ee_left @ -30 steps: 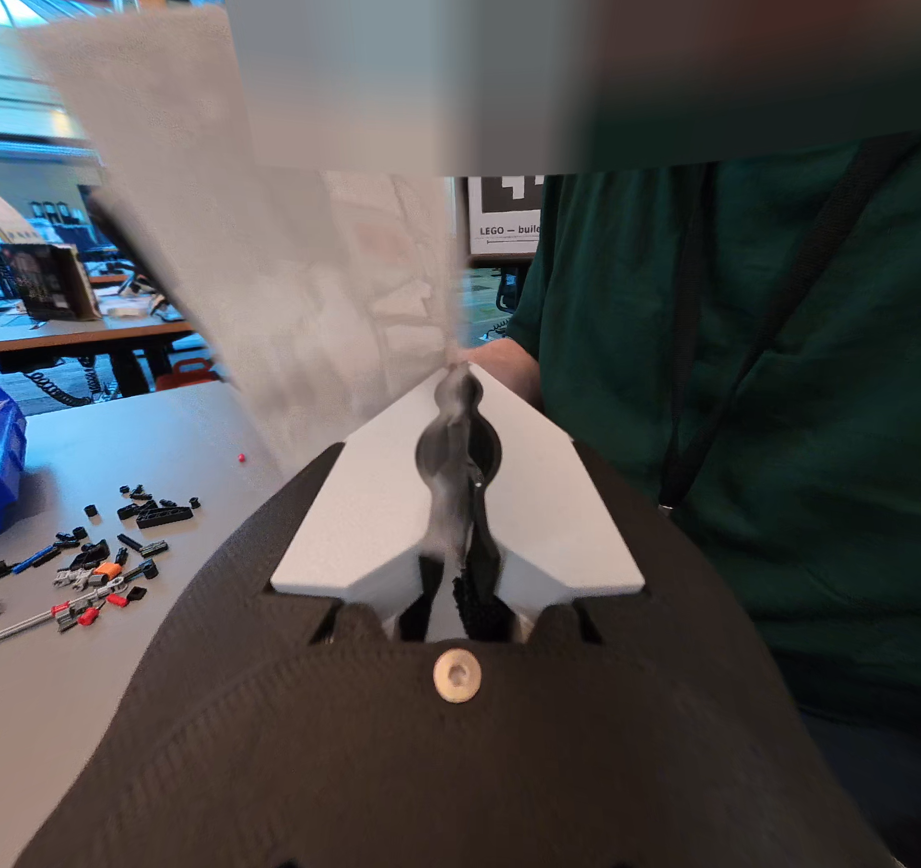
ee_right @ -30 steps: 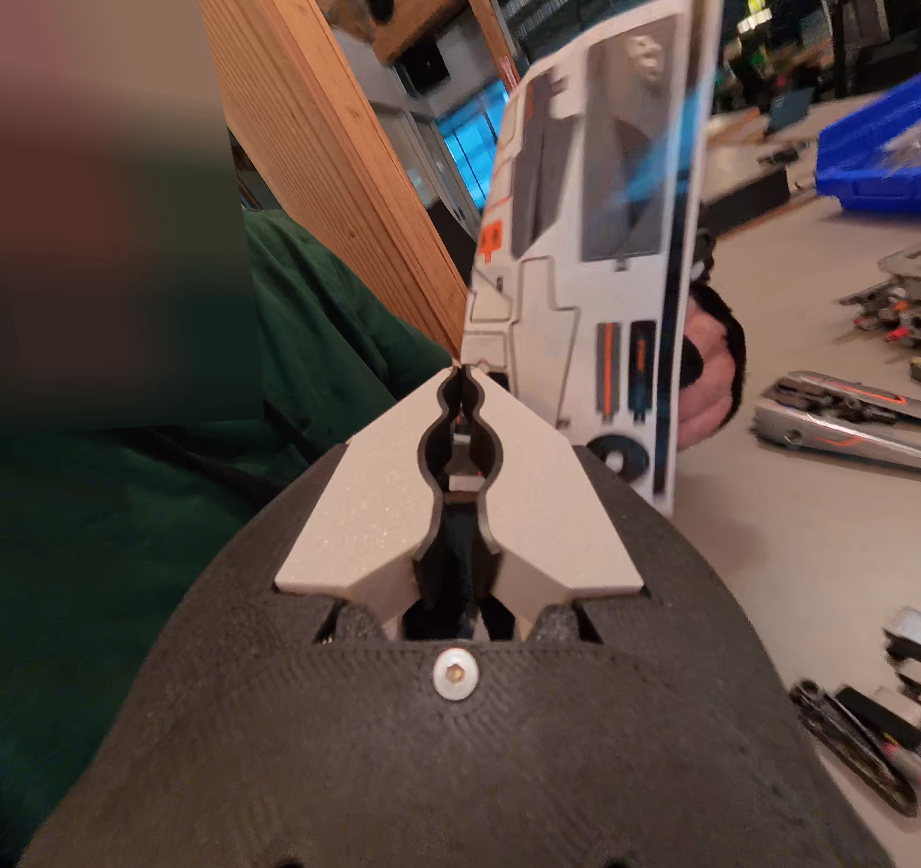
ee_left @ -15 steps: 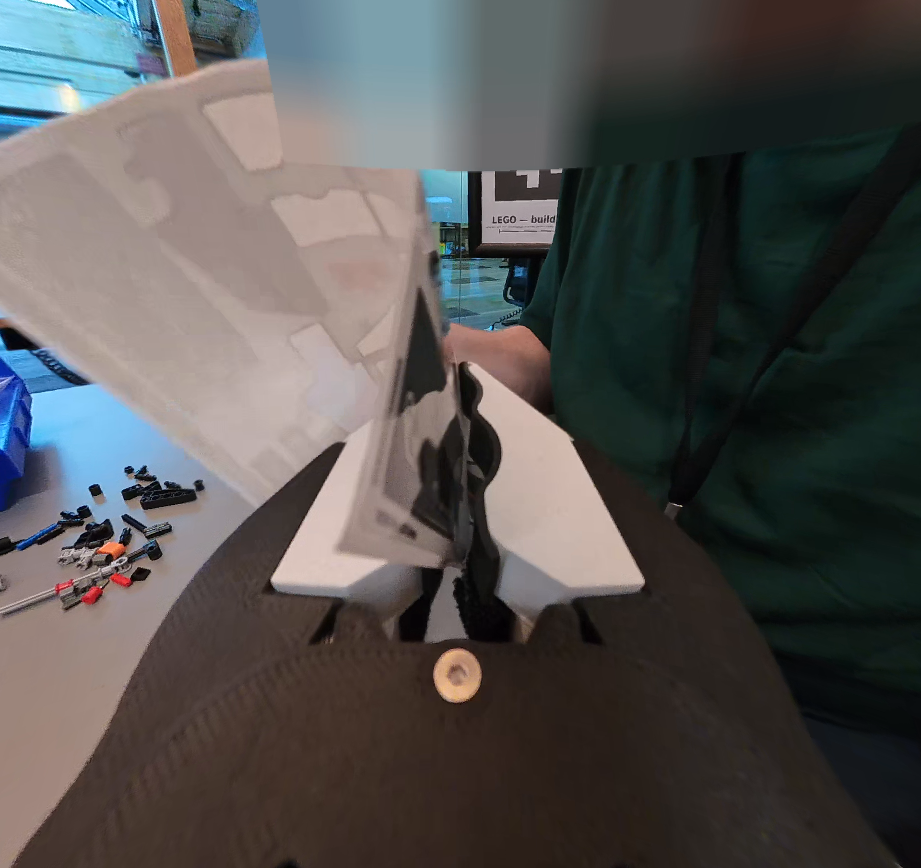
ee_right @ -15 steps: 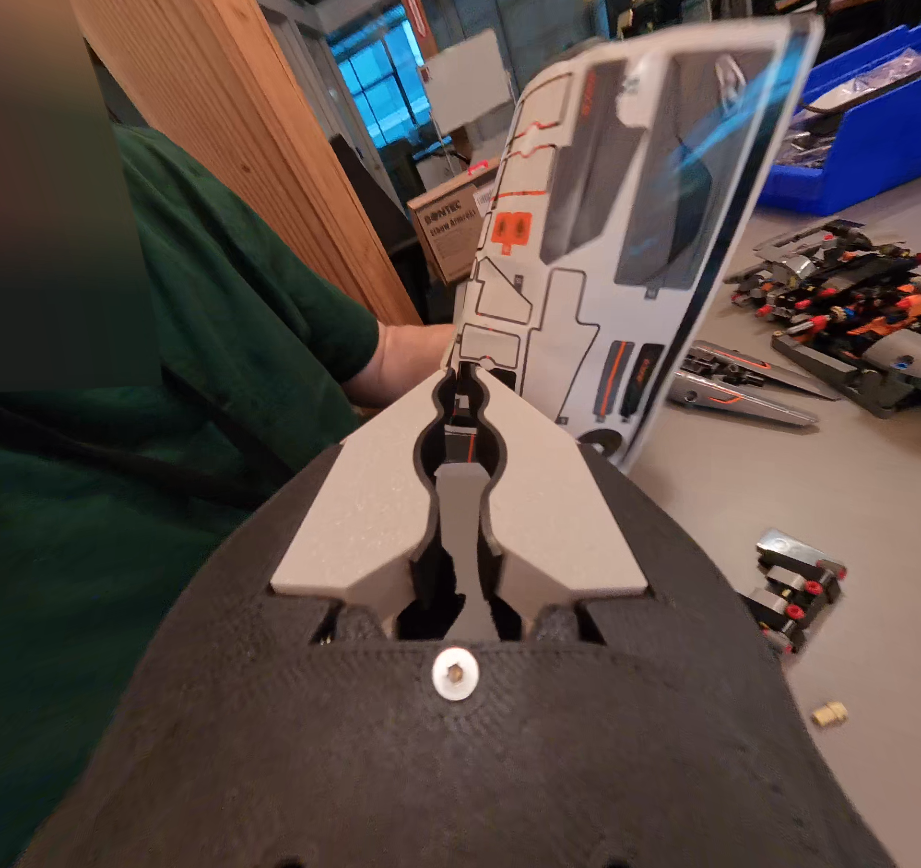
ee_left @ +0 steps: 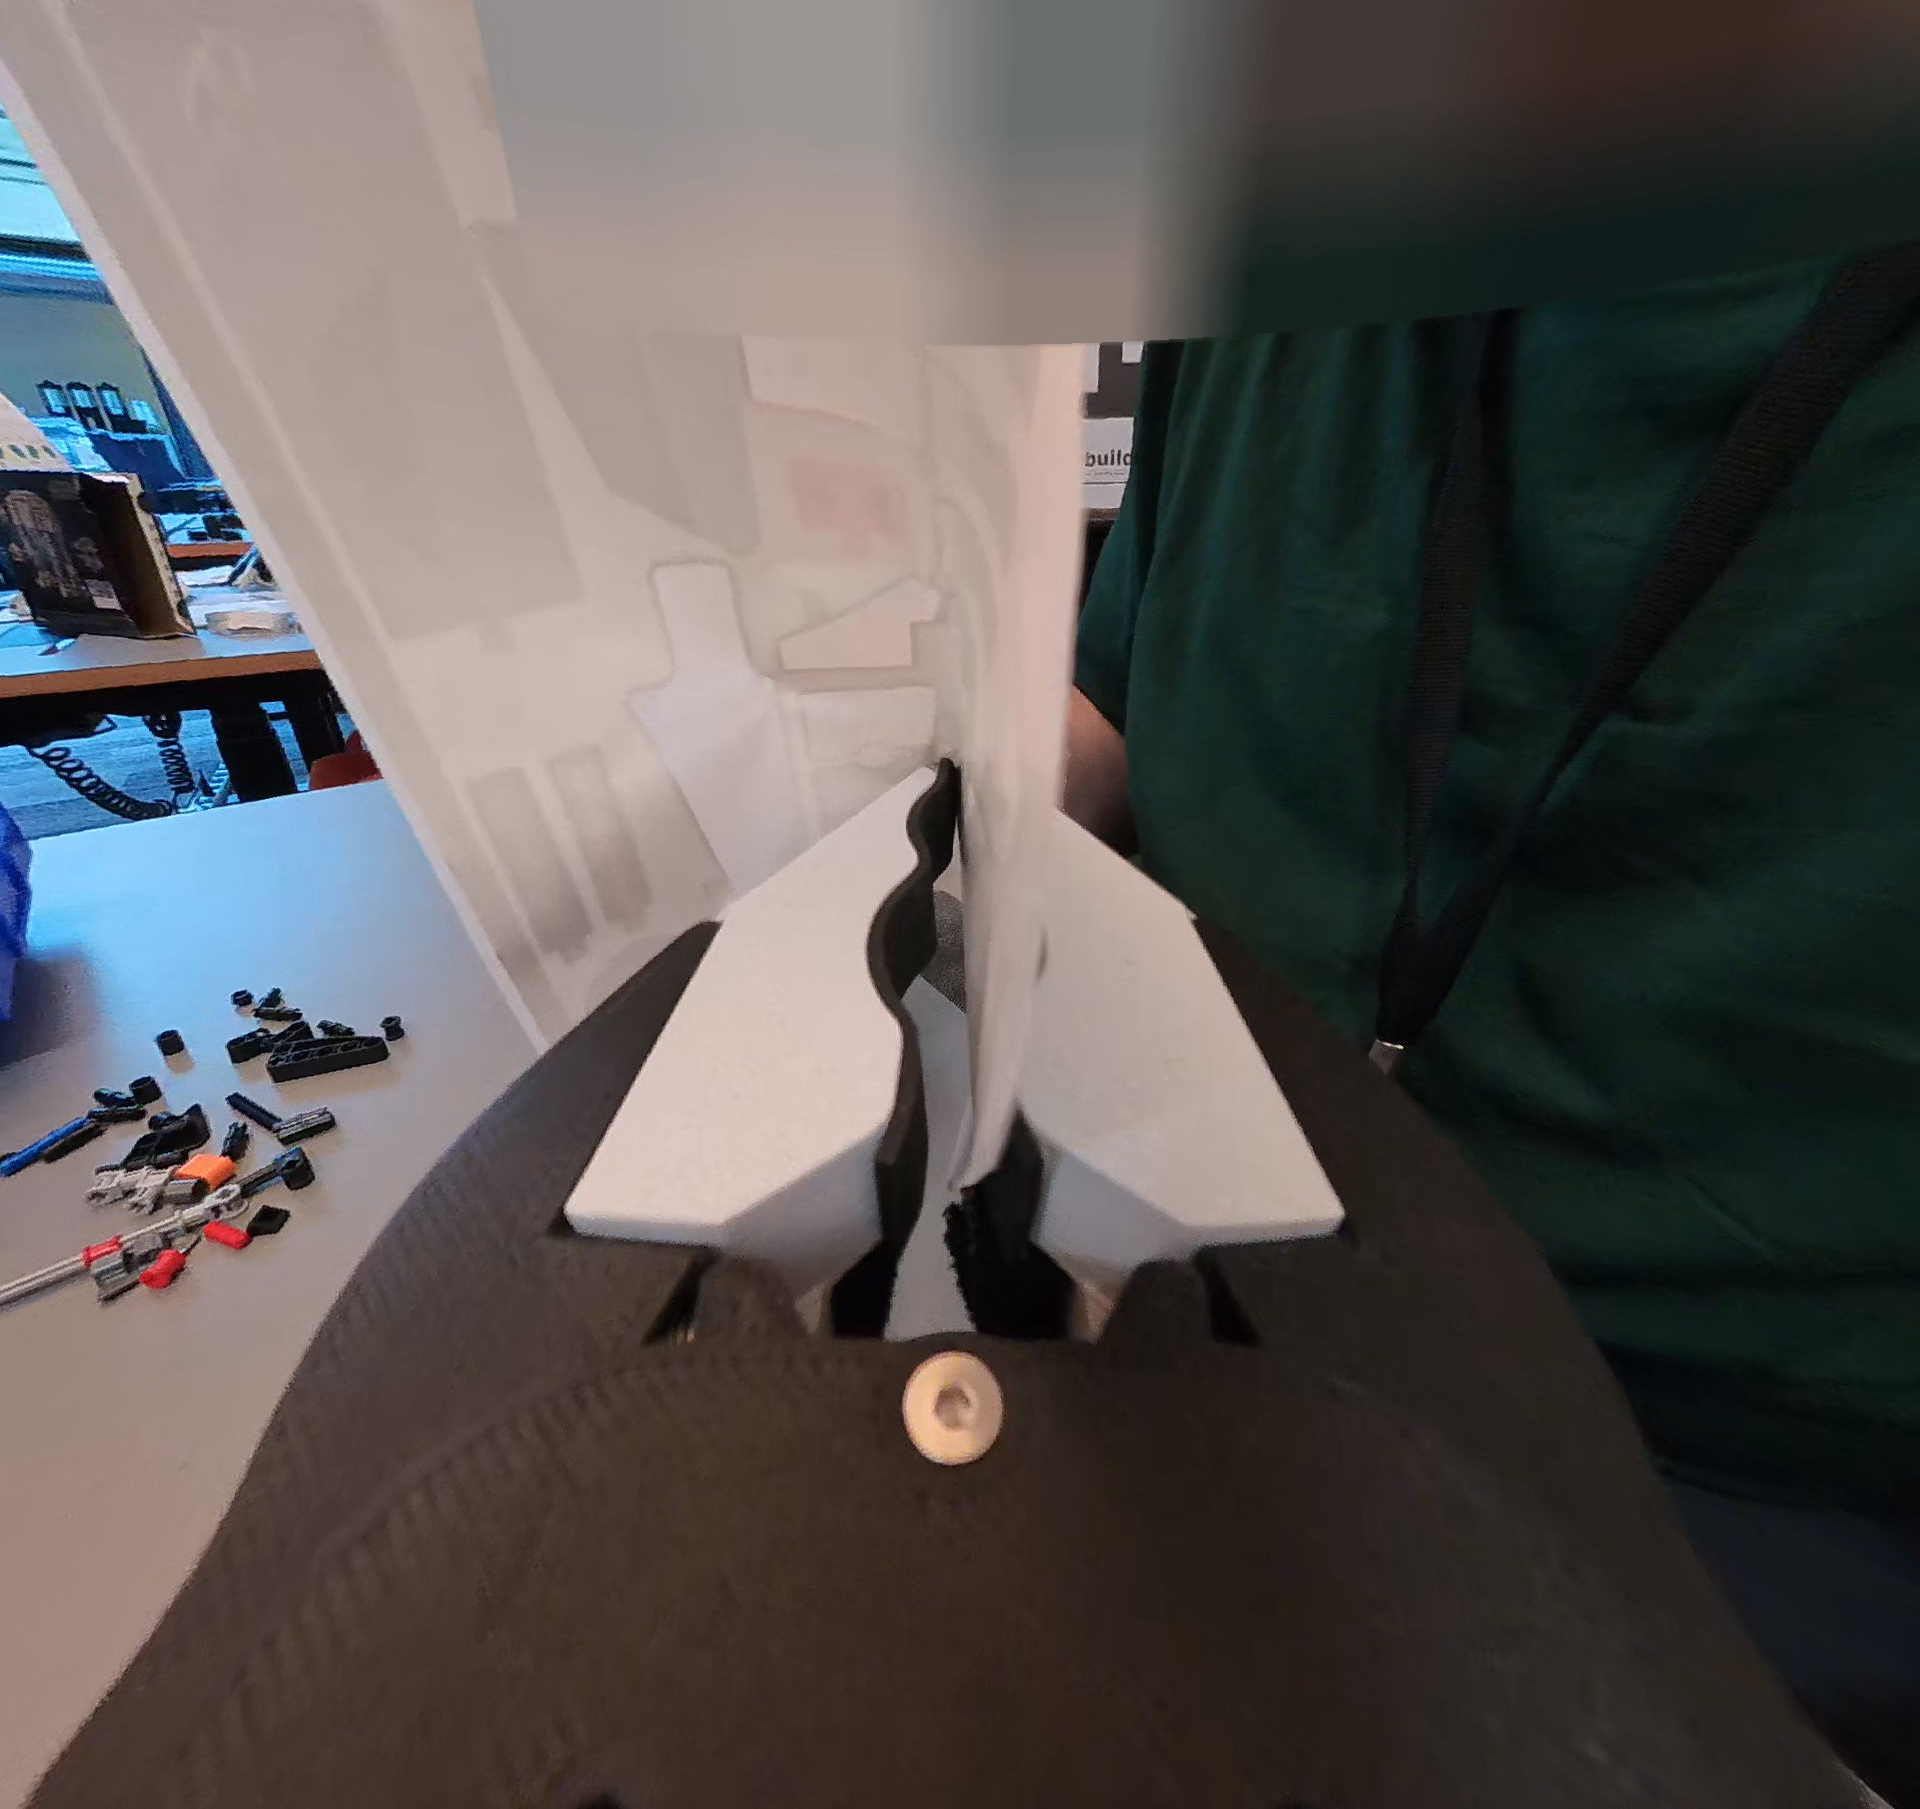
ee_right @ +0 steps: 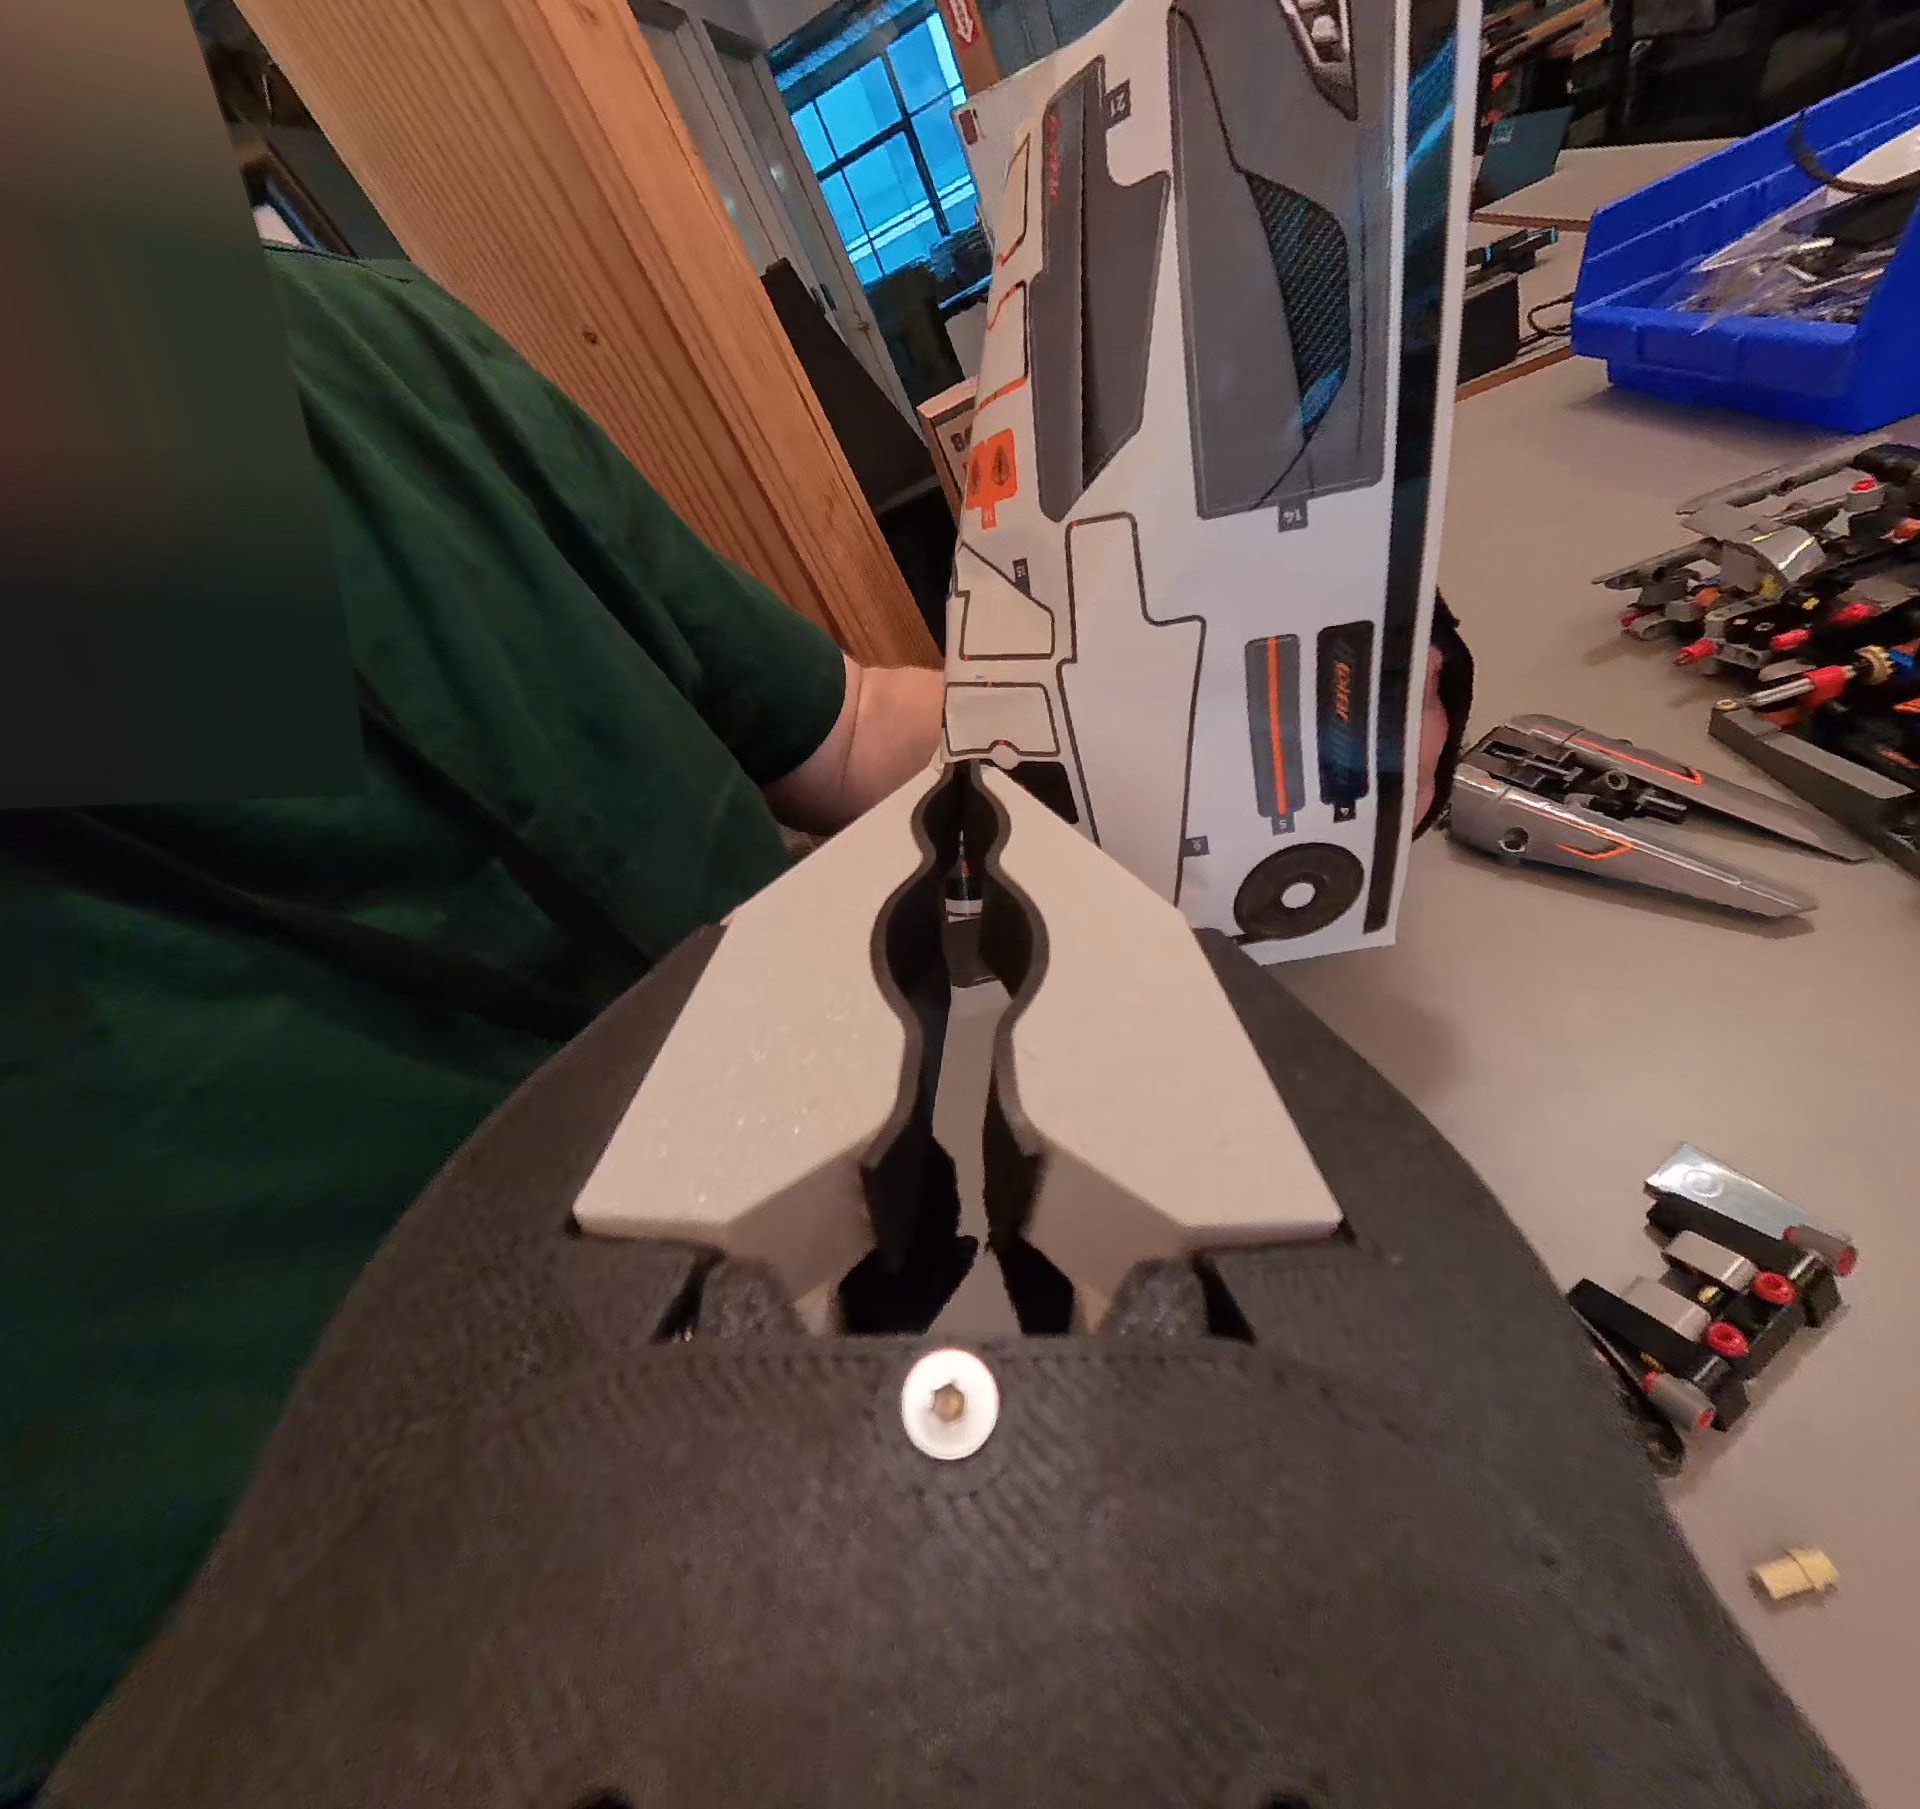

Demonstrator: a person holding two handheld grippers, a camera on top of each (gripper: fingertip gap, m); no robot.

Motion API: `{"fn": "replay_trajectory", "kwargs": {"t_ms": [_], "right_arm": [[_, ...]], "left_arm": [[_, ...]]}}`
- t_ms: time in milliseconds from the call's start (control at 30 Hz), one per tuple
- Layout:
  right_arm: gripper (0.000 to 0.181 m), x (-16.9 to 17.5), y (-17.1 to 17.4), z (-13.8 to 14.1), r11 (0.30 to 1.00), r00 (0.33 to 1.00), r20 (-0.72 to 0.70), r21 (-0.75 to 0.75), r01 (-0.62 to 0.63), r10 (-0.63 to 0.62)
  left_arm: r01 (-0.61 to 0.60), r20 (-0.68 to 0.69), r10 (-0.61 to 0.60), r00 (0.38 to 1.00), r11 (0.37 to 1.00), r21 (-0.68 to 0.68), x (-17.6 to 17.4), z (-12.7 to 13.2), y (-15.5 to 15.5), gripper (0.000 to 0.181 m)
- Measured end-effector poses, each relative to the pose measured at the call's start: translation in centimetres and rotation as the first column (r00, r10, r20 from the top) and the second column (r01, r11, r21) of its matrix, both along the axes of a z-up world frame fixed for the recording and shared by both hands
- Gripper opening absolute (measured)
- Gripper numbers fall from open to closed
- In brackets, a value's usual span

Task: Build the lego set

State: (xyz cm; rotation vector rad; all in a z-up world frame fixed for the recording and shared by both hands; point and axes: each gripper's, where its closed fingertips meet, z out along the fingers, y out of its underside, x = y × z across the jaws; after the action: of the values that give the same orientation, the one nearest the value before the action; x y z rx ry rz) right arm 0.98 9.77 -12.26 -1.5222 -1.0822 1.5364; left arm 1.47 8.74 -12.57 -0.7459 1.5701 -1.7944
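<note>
Left wrist view | left tool (ee_left: 951,803) pinches sticker sheet (ee_left: 582,533) upright

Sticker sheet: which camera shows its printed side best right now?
The right wrist view. There the sticker sheet faces the camera, upright, its grey, black and orange decals sharp, with the right gripper pinching its lower corner. The left wrist view shows only the pale back, decal outlines faint, its edge between the left gripper fingers.
</note>
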Motion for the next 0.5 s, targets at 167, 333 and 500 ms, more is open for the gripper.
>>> {"fn": "replay_trajectory", "kwargs": {"t_ms": [167, 333, 500], "right_arm": [[0.000, 0.3, 0.9, 0.0, 0.999, 0.999, -0.020, -0.007, 0.040, -0.040], [0.000, 0.8, 1.3, 0.2, 0.997, 0.997, -0.022, 0.000, 0.075, -0.075], [0.013, 0.7, 0.7, -0.5, 0.999, 0.999, 0.011, -0.016, 0.042, -0.041]], "left_arm": [[-0.006, -0.004, 0.006, 1.000, 1.000, 0.001, 0.0, 0.0, 0.1, 0.000], [-0.013, -0.001, 0.013, 1.000, 1.000, -0.015, 0.0, 0.0, 0.4, 0.000], [-0.019, -0.011, 0.019, 1.000, 1.000, -0.011, 0.2, -0.2, 0.4, 0.000]]}}
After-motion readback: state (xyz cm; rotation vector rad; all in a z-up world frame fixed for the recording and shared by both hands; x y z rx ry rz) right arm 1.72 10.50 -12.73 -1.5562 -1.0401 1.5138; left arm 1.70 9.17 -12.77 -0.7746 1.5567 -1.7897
